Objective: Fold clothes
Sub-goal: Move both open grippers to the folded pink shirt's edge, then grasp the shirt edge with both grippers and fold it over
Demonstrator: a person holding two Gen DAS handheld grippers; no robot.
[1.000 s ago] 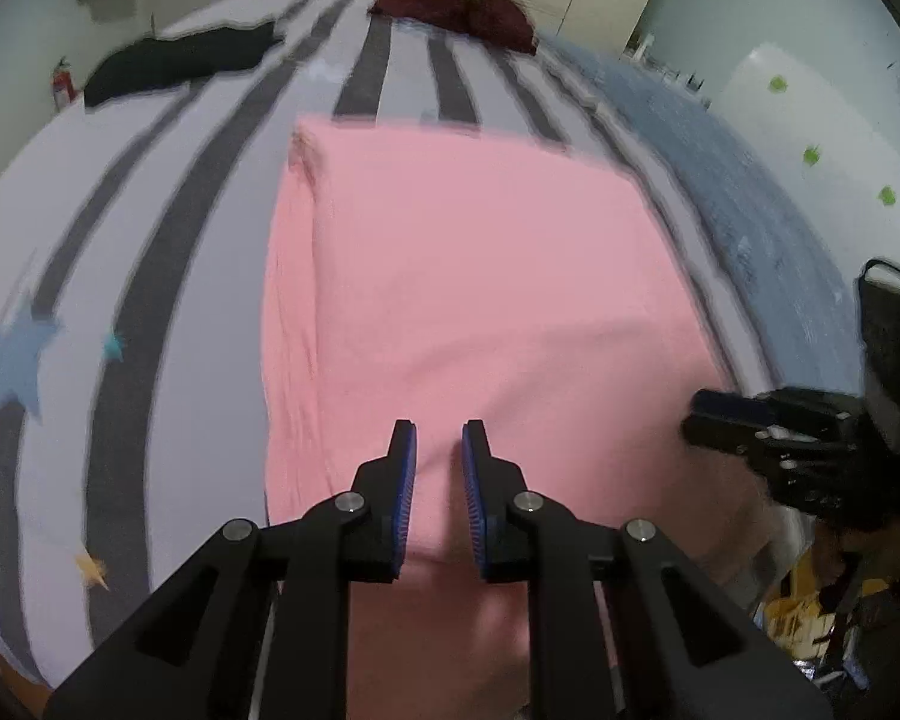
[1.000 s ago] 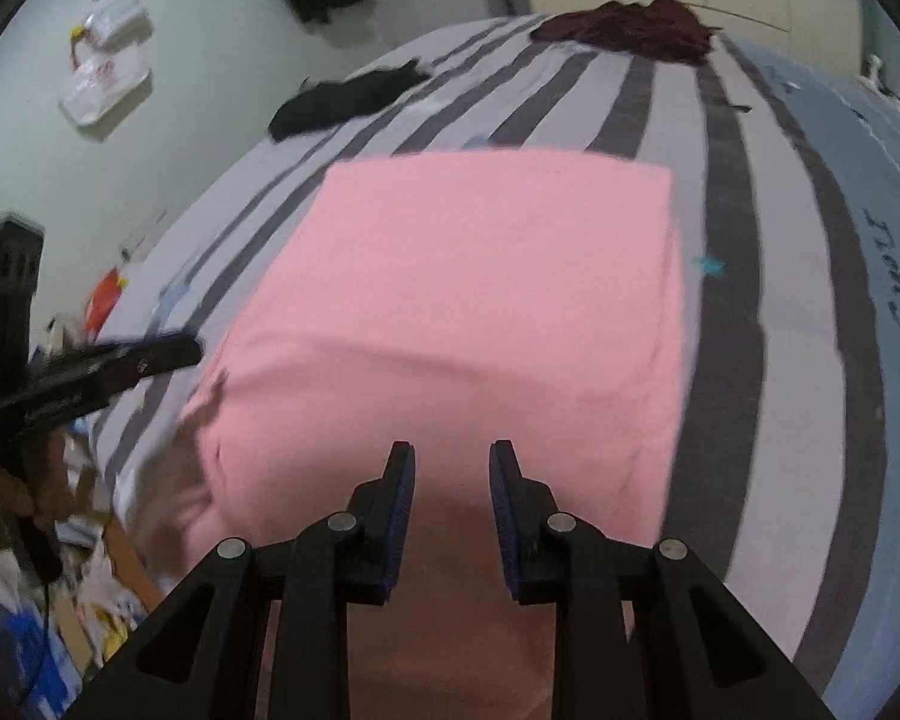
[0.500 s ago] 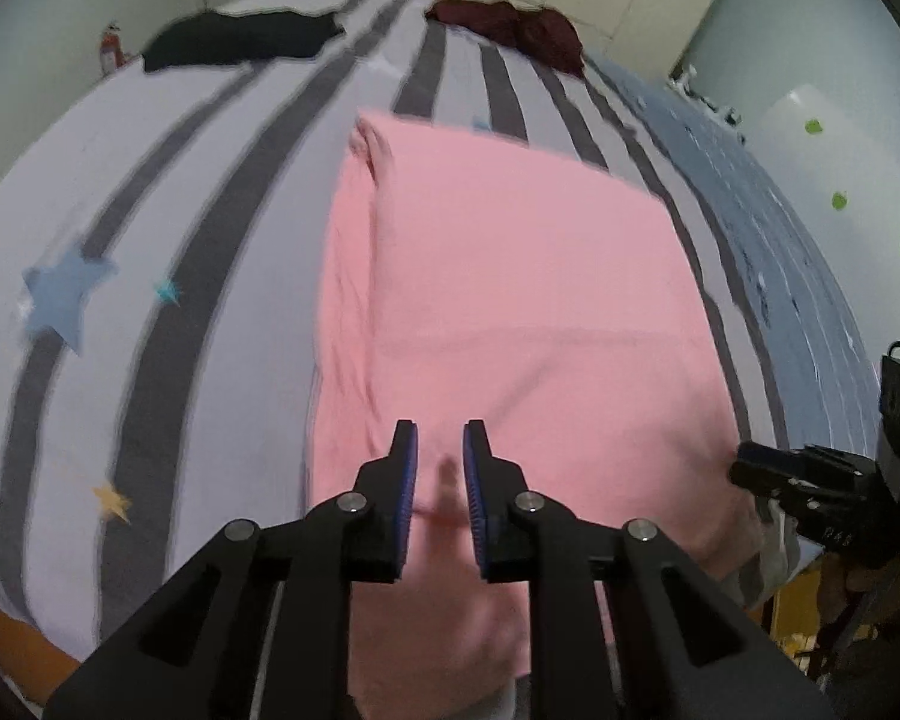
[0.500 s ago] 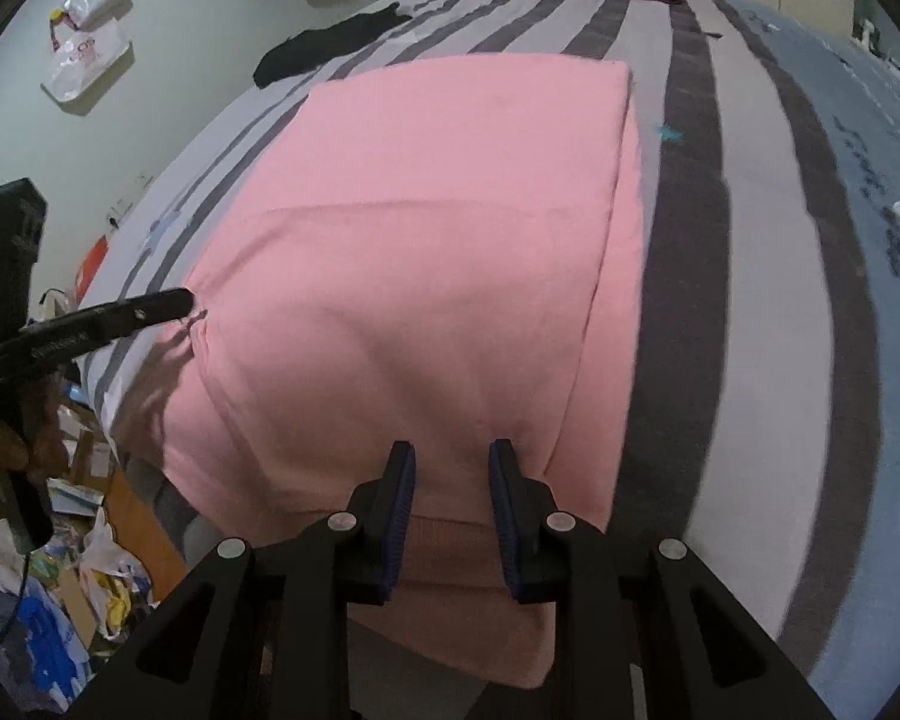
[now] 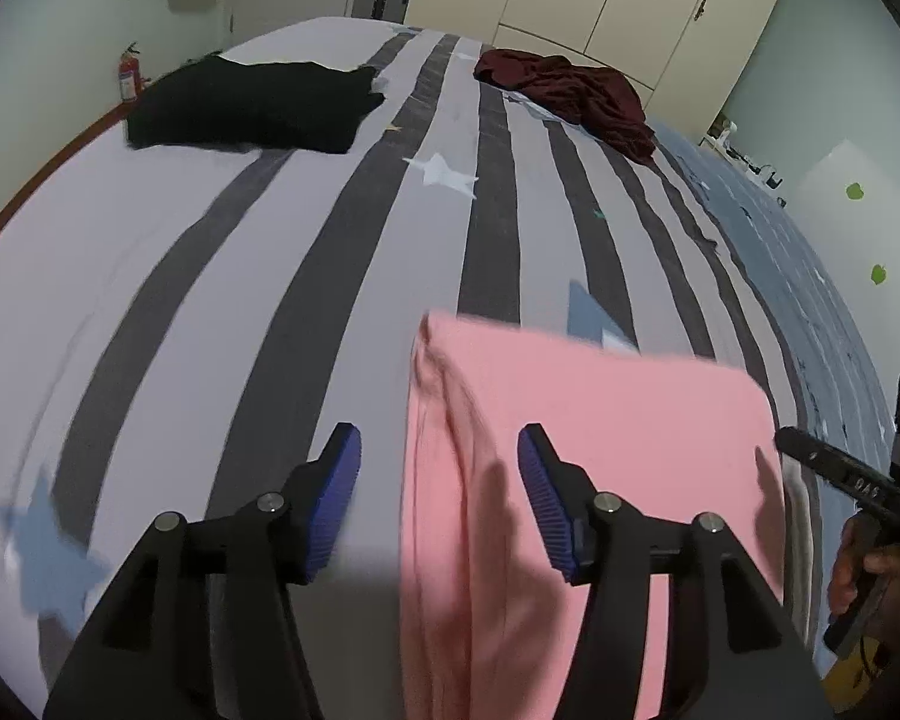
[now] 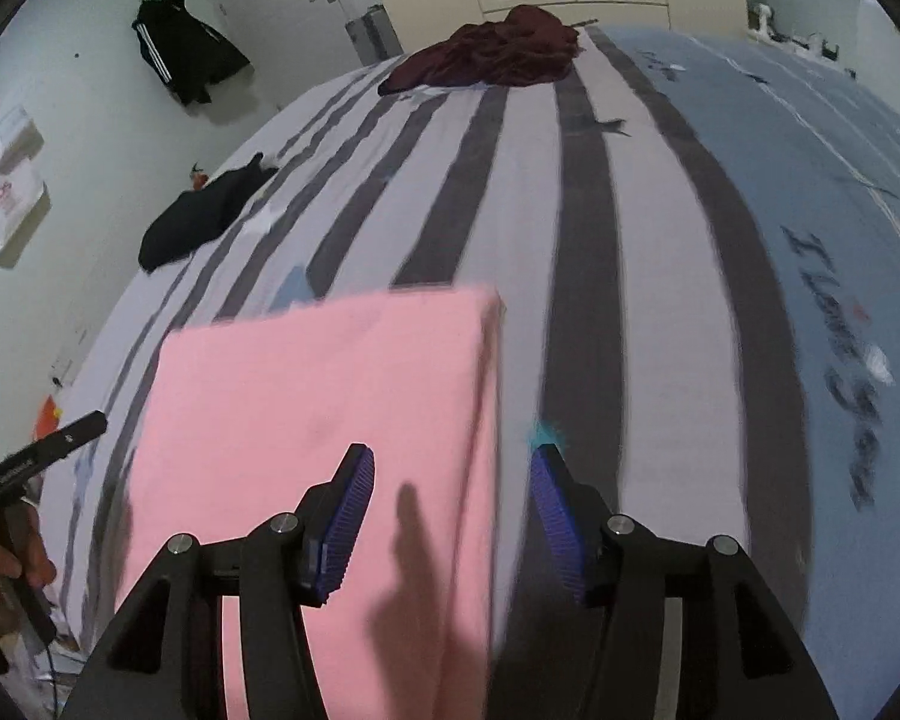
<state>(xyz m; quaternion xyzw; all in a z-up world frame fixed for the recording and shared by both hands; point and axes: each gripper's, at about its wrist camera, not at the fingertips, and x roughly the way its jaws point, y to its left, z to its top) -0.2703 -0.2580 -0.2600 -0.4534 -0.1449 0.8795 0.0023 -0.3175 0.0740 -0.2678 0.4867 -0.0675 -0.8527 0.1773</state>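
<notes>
The folded pink cloth (image 5: 600, 420) lies flat at the near edge of the bed with the grey striped sheet (image 5: 330, 228). The left tool (image 5: 438, 498) and the right tool (image 6: 450, 504) are both opening above it, gripping nothing. A black garment (image 5: 252, 105) and a dark red garment (image 5: 570, 90) lie far up the bed.

Both wrist views are dim and cool-toned, lit evenly from above and behind us. We see soft shadows of the gripper fingers falling on the pink cloth (image 5: 600, 456) in each view. Motion blur smears the cloth's far edge and the near stripes of the bed (image 6: 588, 312), while distant objects stay sharper. Fisheye distortion bows the bed, and dark vignetting rings the corners.
</notes>
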